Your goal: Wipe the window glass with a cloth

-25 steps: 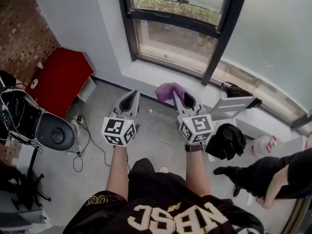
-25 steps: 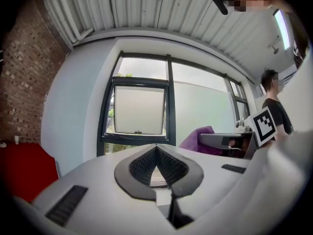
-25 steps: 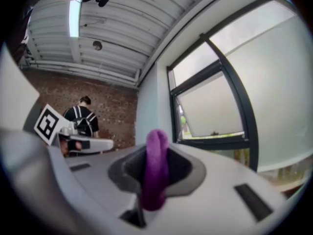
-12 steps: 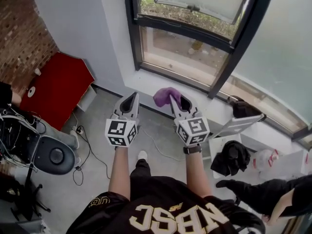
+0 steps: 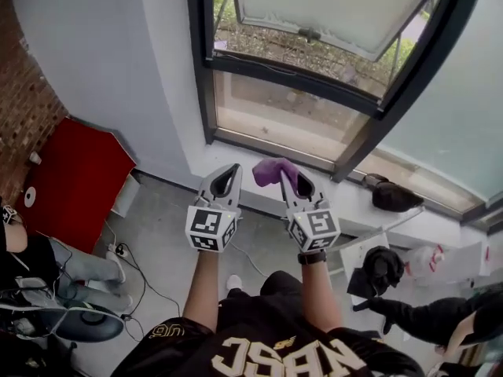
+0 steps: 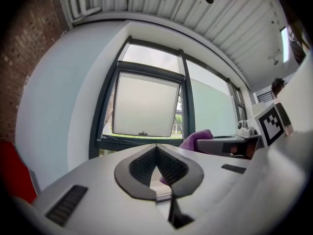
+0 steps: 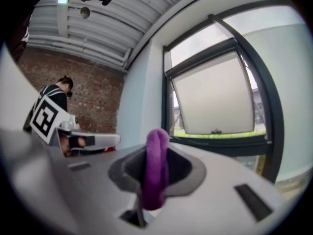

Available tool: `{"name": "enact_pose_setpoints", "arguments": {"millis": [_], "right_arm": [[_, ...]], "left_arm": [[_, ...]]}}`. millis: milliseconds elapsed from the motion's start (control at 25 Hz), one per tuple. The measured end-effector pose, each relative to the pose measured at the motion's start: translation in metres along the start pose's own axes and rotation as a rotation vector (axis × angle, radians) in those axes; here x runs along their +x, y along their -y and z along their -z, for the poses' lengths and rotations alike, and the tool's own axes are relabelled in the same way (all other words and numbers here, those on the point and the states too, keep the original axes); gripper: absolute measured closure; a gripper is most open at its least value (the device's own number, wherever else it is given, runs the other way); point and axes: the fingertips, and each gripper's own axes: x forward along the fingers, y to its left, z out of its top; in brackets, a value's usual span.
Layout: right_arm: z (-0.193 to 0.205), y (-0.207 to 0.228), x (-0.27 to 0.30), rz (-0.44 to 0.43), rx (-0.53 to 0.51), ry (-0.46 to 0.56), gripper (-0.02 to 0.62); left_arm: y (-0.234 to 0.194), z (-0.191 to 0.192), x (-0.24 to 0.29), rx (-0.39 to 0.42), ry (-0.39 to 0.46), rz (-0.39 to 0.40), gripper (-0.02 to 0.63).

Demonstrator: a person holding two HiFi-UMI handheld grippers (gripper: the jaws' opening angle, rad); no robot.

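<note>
1. Holds purple cloth [image 5: 273,170] clamped in right gripper [image 5: 294,181], long axis running along jaws, bunched end poking past tips toward window glass [image 5: 330,10].
2. Holds left gripper [image 5: 226,181] closed, empty, just beside.

purple cloth [image 5: 273,170] looks soft and matt, window frame [image 5: 200,61] dark matt metal, tilted pane [image 5: 330,6] frosted, side wall [image 5: 23,93] rough brick
</note>
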Motion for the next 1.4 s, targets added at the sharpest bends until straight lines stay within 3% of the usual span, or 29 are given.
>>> {"name": "enact_pose_setpoints", "arguments": {"millis": [200, 400, 680, 840, 960, 1080, 1240, 1400], "right_arm": [[0.029, 0.062, 0.025, 0.099, 0.049, -0.053, 0.522], [0.047, 0.128, 0.053, 0.129, 0.088, -0.037, 0.522], [0.067, 0.225, 0.113, 0.101, 0.136, -0.037, 0.522], [0.093, 0.265, 0.136, 0.111, 0.124, -0.024, 0.522], [0.123, 0.294, 0.156, 0.109, 0.181, -0.023, 0.523], [0.146, 0.308, 0.194, 0.084, 0.233, -0.018, 0.523], [0.171, 0.297, 0.254, 0.024, 0.236, -0.016, 0.523], [0.192, 0.283, 0.319, 0.05, 0.286, 0.013, 0.523]], "left_arm": [[-0.008, 0.03, 0.068, -0.031, -0.042, 0.064, 0.597], [0.001, 0.051, 0.137, -0.018, -0.065, 0.106, 0.597], [-0.009, 0.073, 0.245, -0.018, -0.081, 0.06, 0.597], [-0.015, 0.109, 0.282, -0.011, -0.132, 0.025, 0.597], [-0.024, 0.139, 0.313, -0.025, -0.153, 0.021, 0.597], [-0.036, 0.167, 0.347, -0.048, -0.144, 0.062, 0.597], [-0.07, 0.194, 0.366, -0.046, -0.127, 0.113, 0.597], [-0.122, 0.227, 0.358, -0.015, -0.138, 0.178, 0.597]]}}
